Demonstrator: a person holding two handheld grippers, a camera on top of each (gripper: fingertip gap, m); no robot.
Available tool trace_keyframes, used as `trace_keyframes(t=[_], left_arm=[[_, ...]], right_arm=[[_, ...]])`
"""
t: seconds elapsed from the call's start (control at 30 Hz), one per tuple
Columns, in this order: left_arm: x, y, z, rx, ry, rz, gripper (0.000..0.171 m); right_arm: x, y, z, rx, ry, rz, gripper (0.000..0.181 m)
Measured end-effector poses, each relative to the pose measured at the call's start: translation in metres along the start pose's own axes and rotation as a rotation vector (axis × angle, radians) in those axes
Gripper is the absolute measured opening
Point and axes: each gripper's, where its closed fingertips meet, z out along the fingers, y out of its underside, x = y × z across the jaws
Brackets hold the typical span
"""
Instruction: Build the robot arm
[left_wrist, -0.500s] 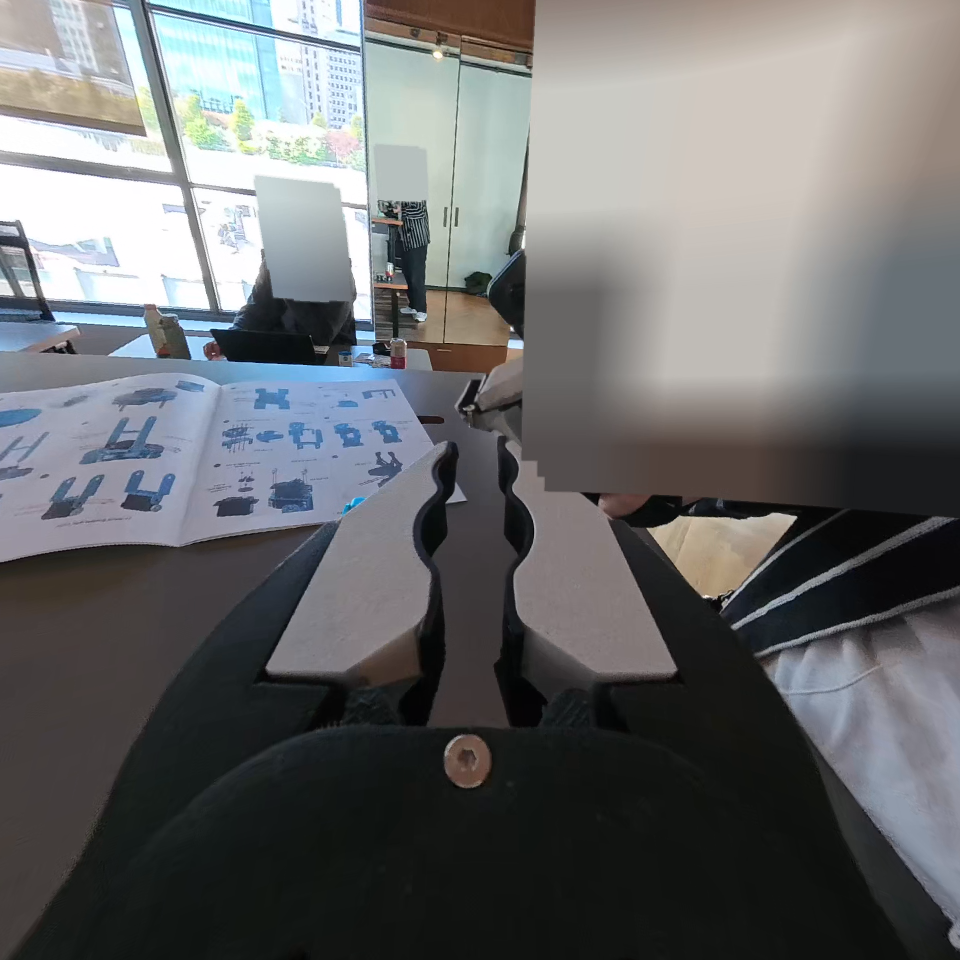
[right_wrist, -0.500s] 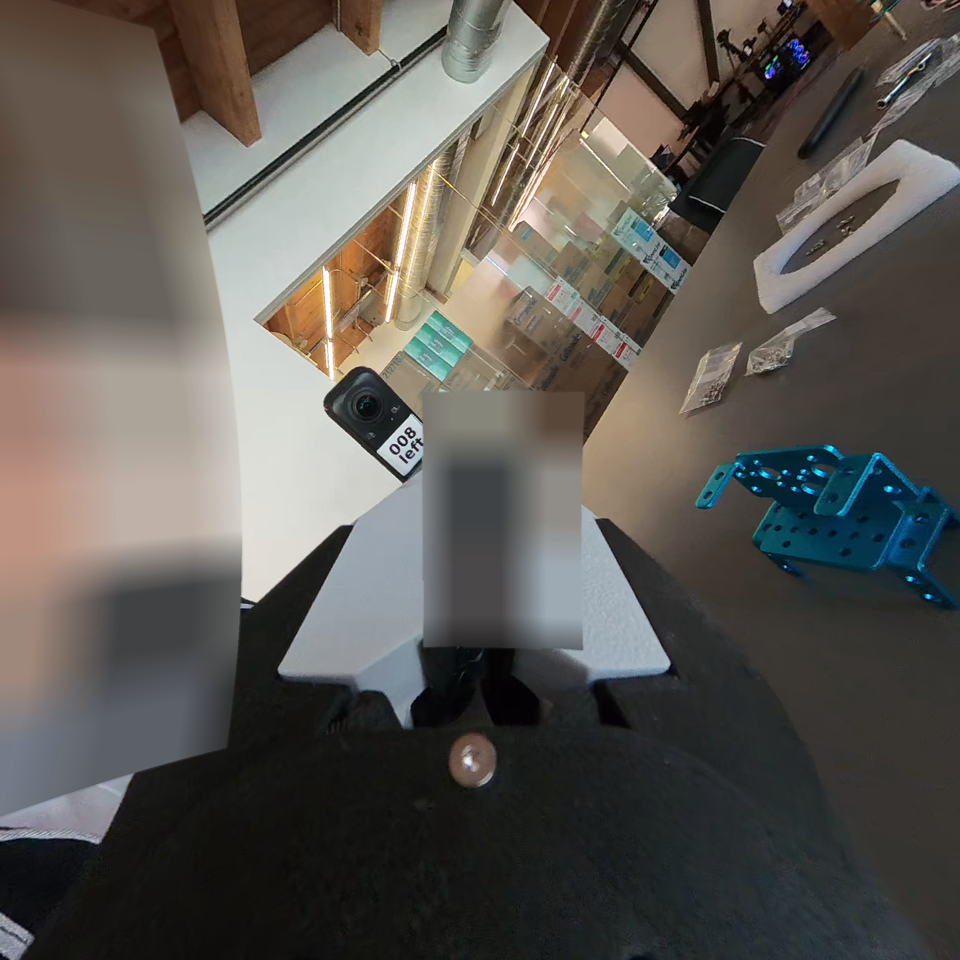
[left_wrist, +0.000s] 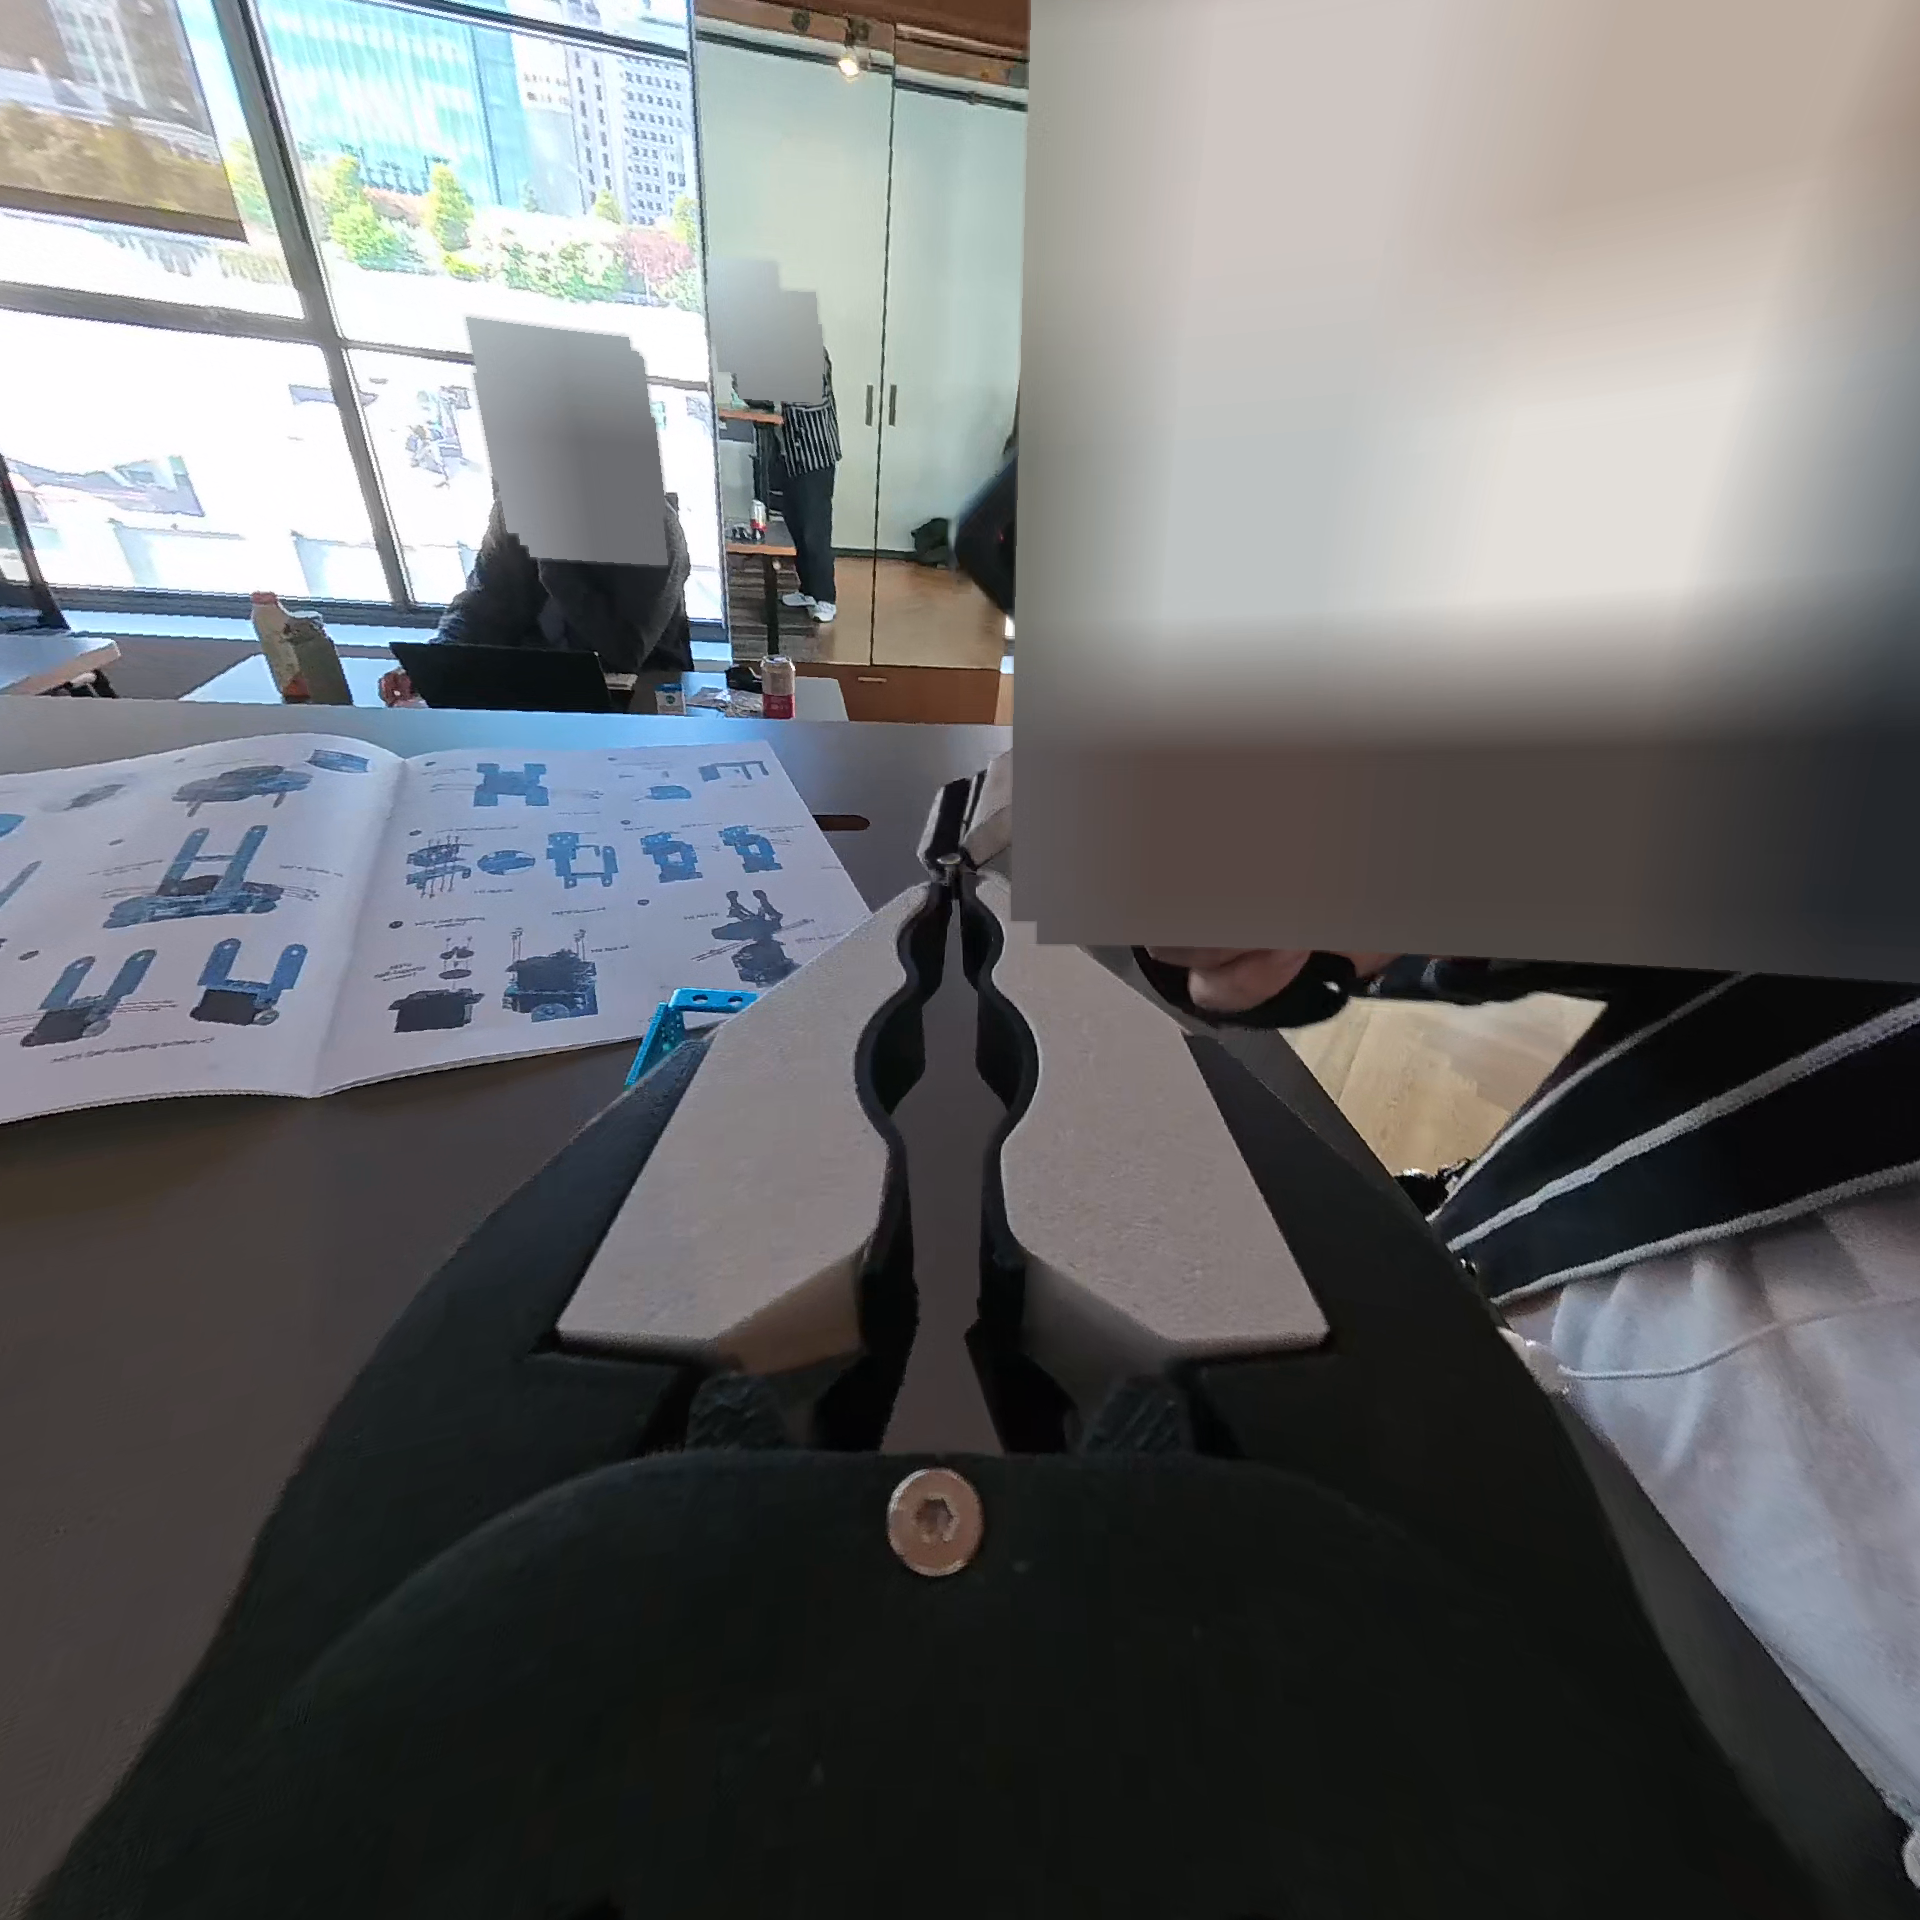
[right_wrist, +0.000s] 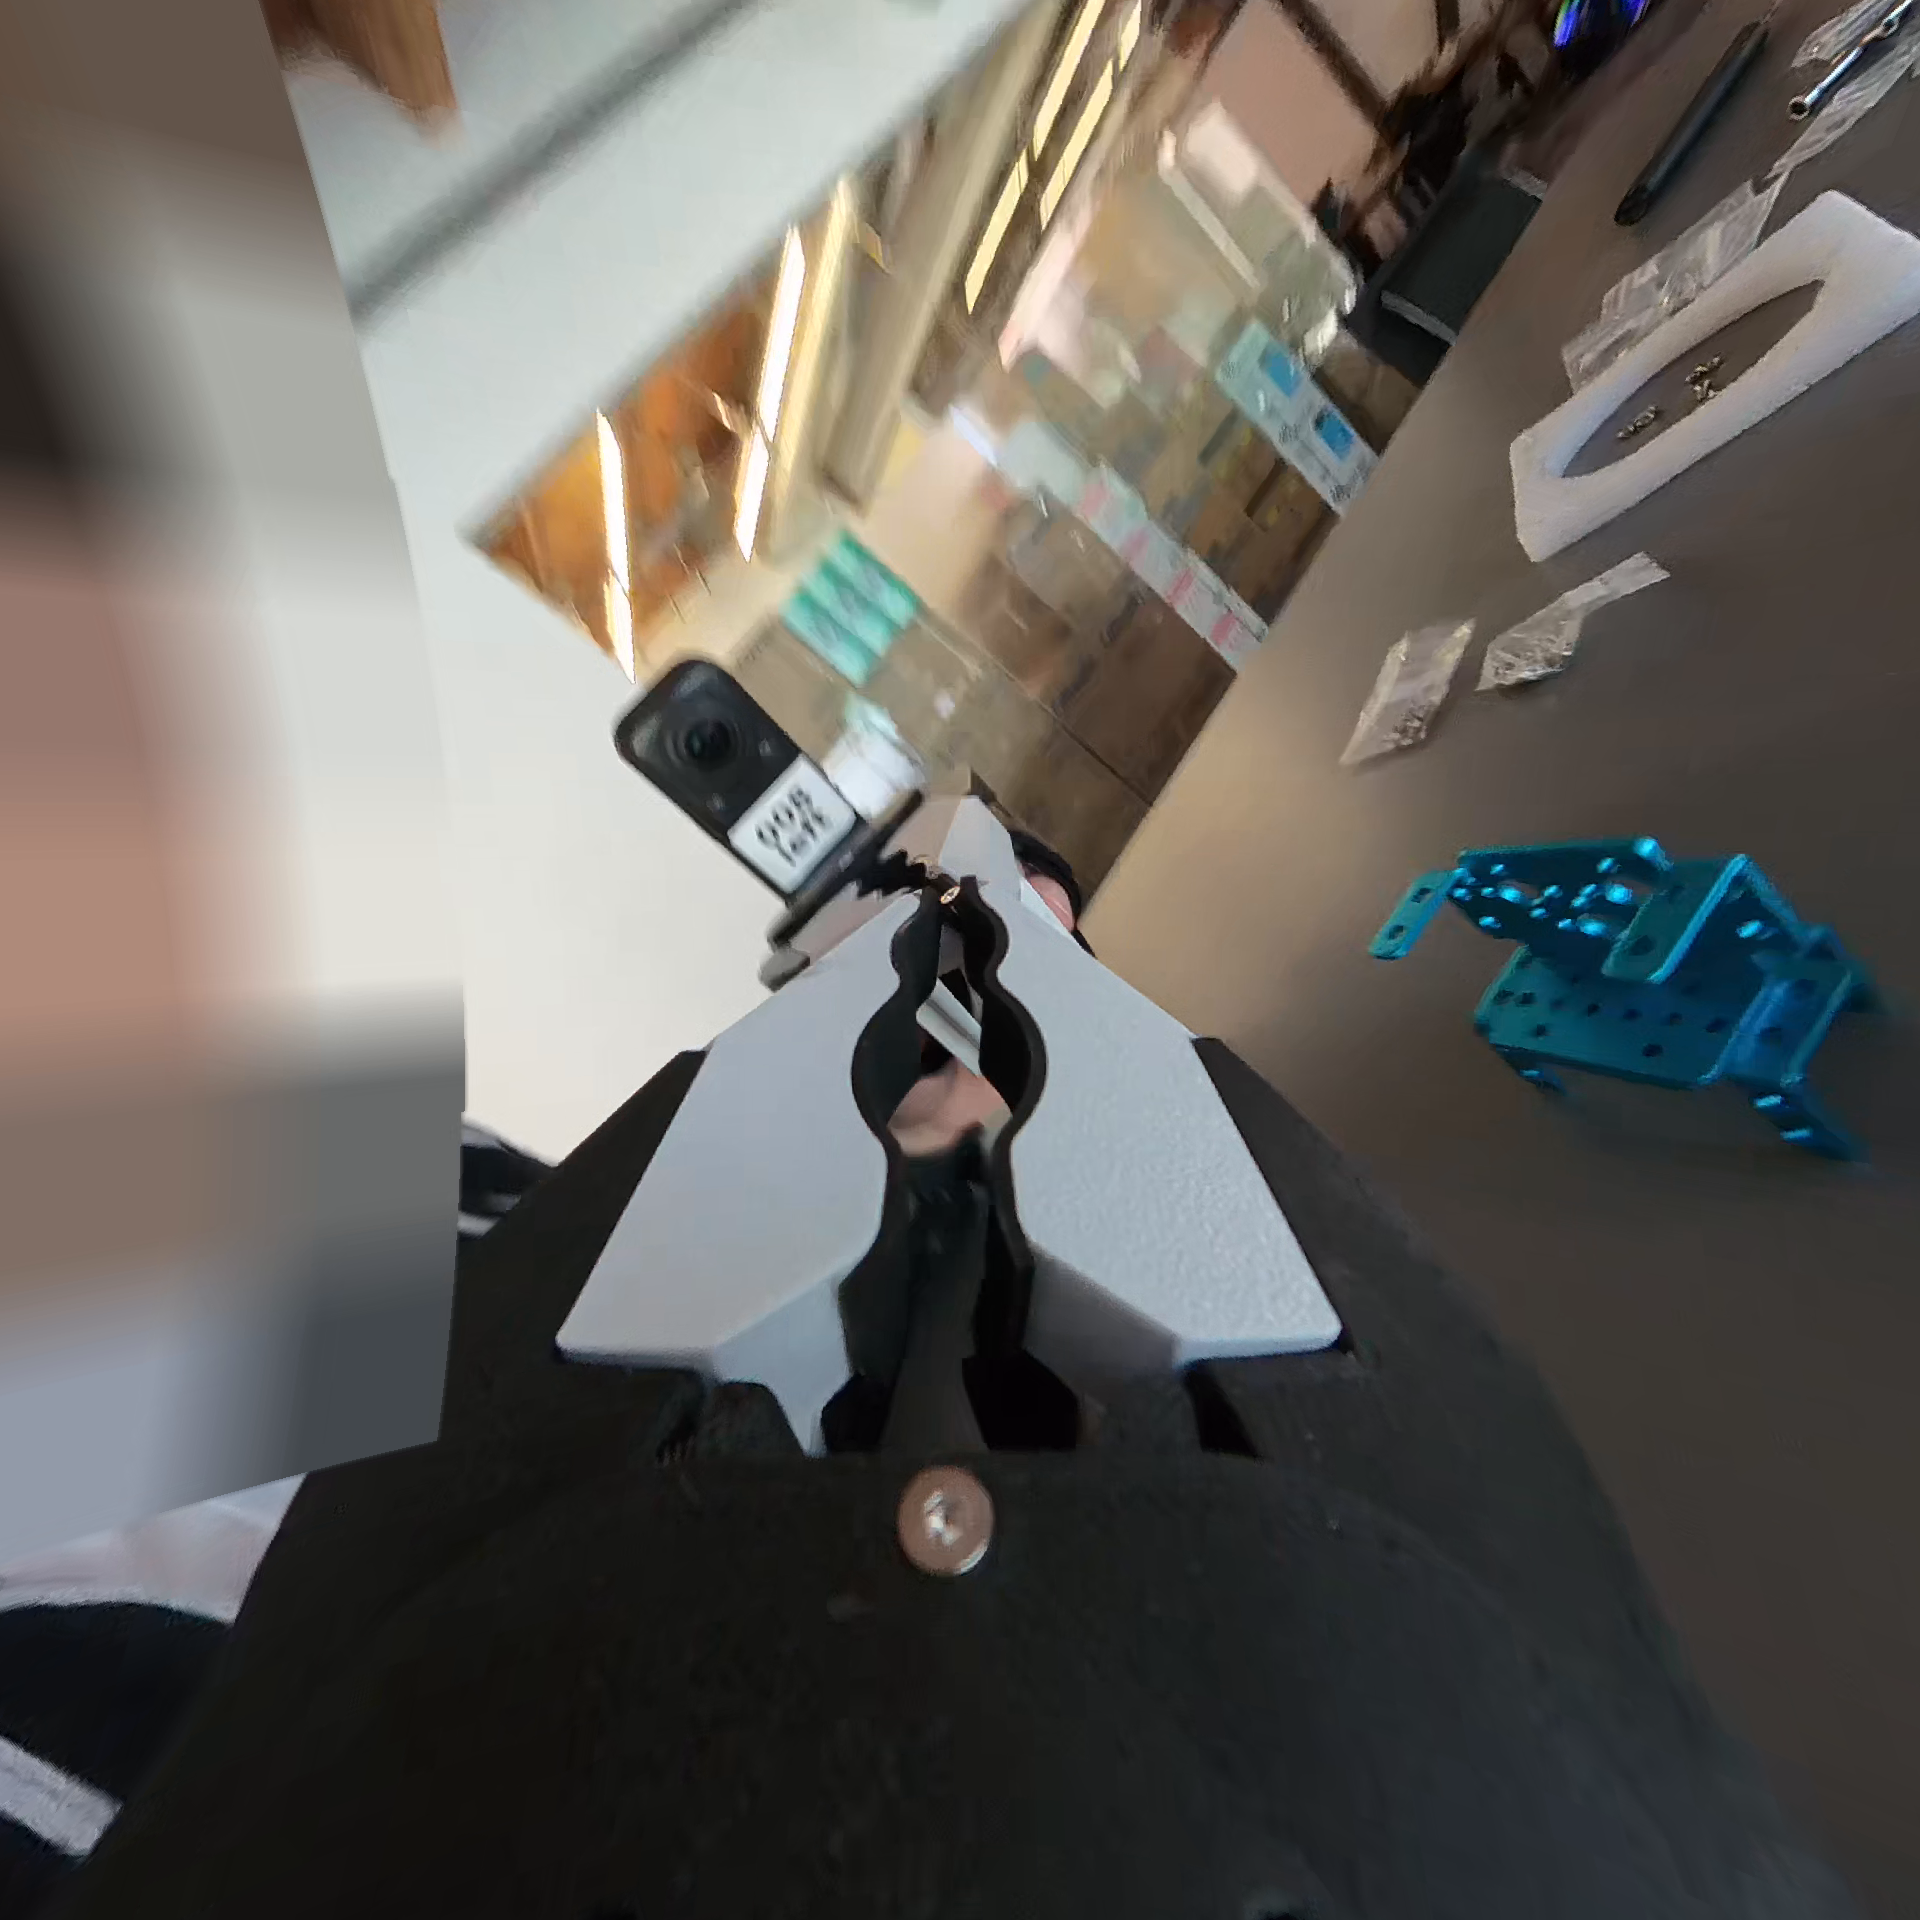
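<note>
My left gripper (left_wrist: 948, 885) is shut at the tips on a small screw (left_wrist: 948, 860), above the dark table (left_wrist: 208, 1299). My right gripper (right_wrist: 938, 900) meets it tip to tip and is shut on the same small screw (right_wrist: 951, 890). The right gripper's tips show in the left wrist view (left_wrist: 961, 816), partly behind a blurred patch. The left gripper and its camera (right_wrist: 717, 748) face me in the right wrist view. A blue metal bracket assembly (right_wrist: 1621, 987) lies on the table to the right. A small blue bracket (left_wrist: 686, 1023) lies beside my left finger.
An open instruction booklet (left_wrist: 395, 904) lies left on the table. A white foam tray (right_wrist: 1704, 384) with small screws, two clear bags of hardware (right_wrist: 1413, 686) and a black tool (right_wrist: 1694, 125) lie farther right. A person's striped sleeve (left_wrist: 1662, 1132) is close on the right.
My left gripper's jaws have closed from a narrow gap to shut at the tips on the screw. The right wrist view has shifted and blurred; the two grippers are closer.
</note>
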Motion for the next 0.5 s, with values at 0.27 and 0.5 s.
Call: trace_keyframes(t=[0.27, 0.5], left_arm=[[0.029, 0.018, 0.003, -0.094, 0.209, -0.026, 0.000], [0.048, 0.029, 0.006, -0.153, 0.320, -0.052, 0.000]], right_arm=[[-0.015, 0.010, -0.024, -0.752, 0.001, -0.949, 0.019], [-0.014, 0.043, -0.033, -1.116, -0.145, -1.098, 0.011]])
